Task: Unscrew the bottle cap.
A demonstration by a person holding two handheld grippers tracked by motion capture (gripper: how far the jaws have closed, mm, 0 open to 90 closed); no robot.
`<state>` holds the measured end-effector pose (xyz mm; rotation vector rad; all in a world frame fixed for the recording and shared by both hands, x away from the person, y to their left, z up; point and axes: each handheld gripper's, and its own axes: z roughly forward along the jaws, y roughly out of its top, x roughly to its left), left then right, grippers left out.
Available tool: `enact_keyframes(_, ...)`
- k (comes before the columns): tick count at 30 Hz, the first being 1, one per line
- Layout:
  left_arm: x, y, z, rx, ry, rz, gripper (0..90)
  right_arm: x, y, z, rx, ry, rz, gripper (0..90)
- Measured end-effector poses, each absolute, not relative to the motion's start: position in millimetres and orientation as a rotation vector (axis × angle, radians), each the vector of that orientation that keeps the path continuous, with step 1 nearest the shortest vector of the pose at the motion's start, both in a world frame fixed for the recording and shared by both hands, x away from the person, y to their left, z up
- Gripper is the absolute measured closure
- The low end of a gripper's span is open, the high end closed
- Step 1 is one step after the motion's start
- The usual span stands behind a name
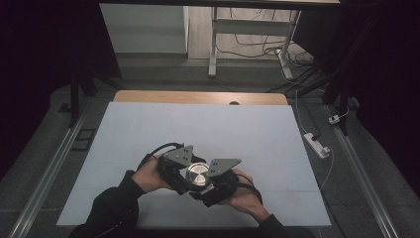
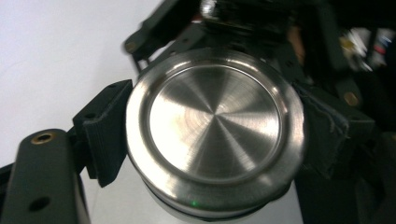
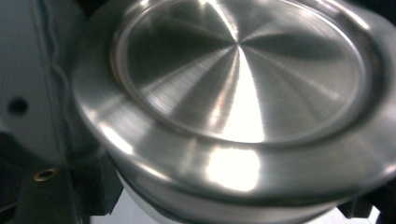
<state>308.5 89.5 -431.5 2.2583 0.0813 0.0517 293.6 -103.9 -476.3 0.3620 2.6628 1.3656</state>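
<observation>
Probably a lab: dark curtains (image 1: 44,59), floor rails (image 1: 47,173), trailing cables (image 1: 257,49).

Round brushed-steel lid (image 1: 198,174), flat top up, clamped between both jaws

A round, brushed stainless-steel lid (image 3: 238,84) sits very close to the camera, tilted so its flat top faces up and slightly left. Fine radial marks fan out from its centre, inside a raised ring and a broad rounded rim that catches bright glare at the lower edge. Under the rim a paler body (image 3: 154,207) shows as a thin strip. At lower left a black tool jaw with a brass-coloured screw (image 3: 45,175) lies just beside the rim.
</observation>
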Motion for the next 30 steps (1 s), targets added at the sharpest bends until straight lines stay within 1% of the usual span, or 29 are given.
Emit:
enact_keyframes(1,309.3,84.9,-432.2,2.251,0.177,0.095,19.1,295.3,-104.9,-476.5,0.398,2.645,1.356,15.0)
enact_keyframes(2,309.3,84.9,-432.2,2.251,0.177,0.095,19.1,296.4,-105.6,-476.6,0.447,2.63,1.344,15.0)
enact_keyframes(6,308.8,70.7,-437.3,2.22,0.392,0.217,18.9,302.8,-109.4,-479.8,0.591,2.555,1.296,15.0)
enact_keyframes(8,309.9,69.5,-438.7,2.213,0.409,0.211,18.4,304.9,-110.6,-481.9,0.633,2.544,1.289,15.0)
enact_keyframes(9,312.4,71.1,-440.4,2.193,0.408,0.185,17.6,305.3,-111.1,-482.3,0.642,2.543,1.289,15.0)
enact_keyframes(10,312.4,71.1,-440.4,2.193,0.408,0.185,15.2,305.6,-111.7,-482.3,0.636,2.543,1.288,15.0)
enact_keyframes(11,313.8,73.6,-440.1,2.179,0.406,0.167,12.2,305.3,-111.8,-482.0,0.634,2.545,1.291,15.0)
enact_keyframes(12,316.1,77.0,-438.7,2.176,0.402,0.149,12.2,305.3,-111.8,-482.0,0.634,2.545,1.291,15.0)
enact_keyframes(13,317.8,81.1,-436.9,2.164,0.4,0.137,7.9,305.3,-112.3,-481.3,0.618,2.546,1.304,15.0)
enact_keyframes(16,322.6,95.3,-430.8,2.14,0.369,0.062,6.1,305.5,-112.9,-480.4,0.594,2.555,1.315,15.0)
enact_keyframes(17,323.1,98.7,-429.2,2.143,0.358,0.048,3.9,305.5,-113.3,-480.0,0.58,2.559,1.319,15.0)
enact_keyframes(22,321.8,107.9,-426.4,2.21,0.201,-0.004,4.1,302.6,-111.9,-478.1,0.486,2.62,1.352,15.0)
enact_keyframes(28,316.0,100.9,-431.8,2.251,0.053,-0.05,5.4,294.4,-105.6,-477.0,0.345,2.694,1.389,15.0)
enact_keyframes(30,313.9,97.0,-433.6,2.258,0.026,-0.046,5.9,291.7,-103.7,-476.8,0.31,2.705,1.388,15.0)
